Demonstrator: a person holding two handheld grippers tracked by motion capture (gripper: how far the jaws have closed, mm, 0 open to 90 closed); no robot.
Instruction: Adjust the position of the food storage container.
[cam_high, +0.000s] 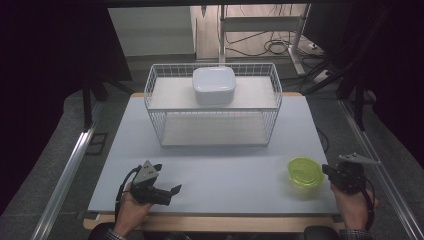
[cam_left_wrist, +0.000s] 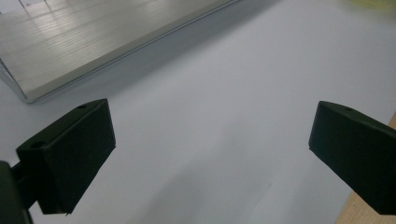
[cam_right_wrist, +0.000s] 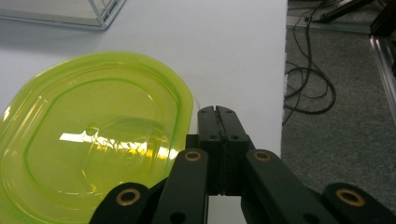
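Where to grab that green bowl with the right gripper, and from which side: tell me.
Take the green bowl by its thin rim on the edge nearest the right gripper, coming in from the table's right side, probably slightly from above. The bowl is wide and shallow, so only the rim fits between the jaws. They are shut now, beside the rim, and would have to open first.

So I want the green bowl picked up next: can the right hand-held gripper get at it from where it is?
Probably yes: the right hand-held gripper sits just beside the green bowl with nothing between, but its jaws are shut and must open first.
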